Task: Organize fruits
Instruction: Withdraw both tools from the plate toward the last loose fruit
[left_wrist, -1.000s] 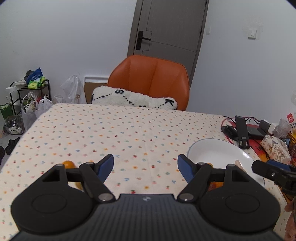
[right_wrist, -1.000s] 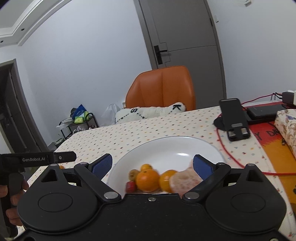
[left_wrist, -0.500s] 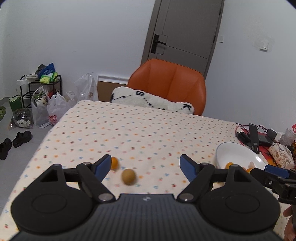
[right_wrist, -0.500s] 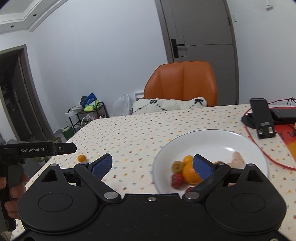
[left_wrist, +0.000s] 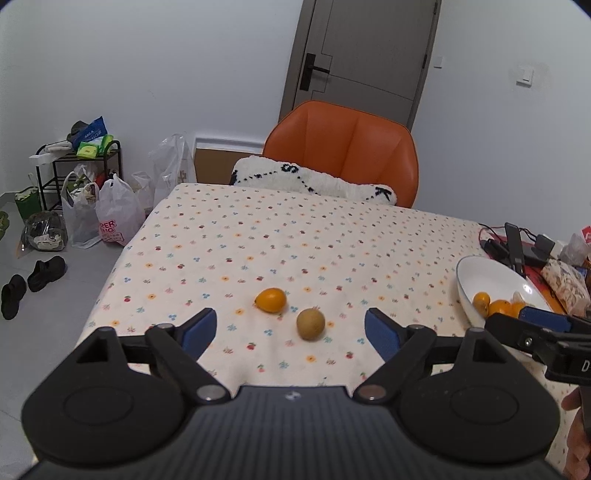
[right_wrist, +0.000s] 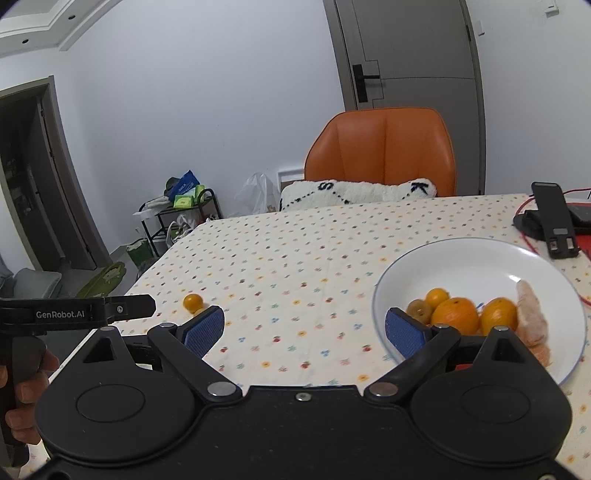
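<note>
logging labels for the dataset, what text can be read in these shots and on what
"GenRobot.AI": on the left gripper, right wrist view.
"S" and "K": on the white cushion on the chair.
"PER" over "NG", partly cut off: on a plastic bag on the floor.
Shelf packets: too small to read.

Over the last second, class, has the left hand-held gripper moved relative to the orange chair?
Yes. The left hand-held gripper has pulled back and up: the orange chair looks farther off, and more of the patterned tablecloth shows.
</note>
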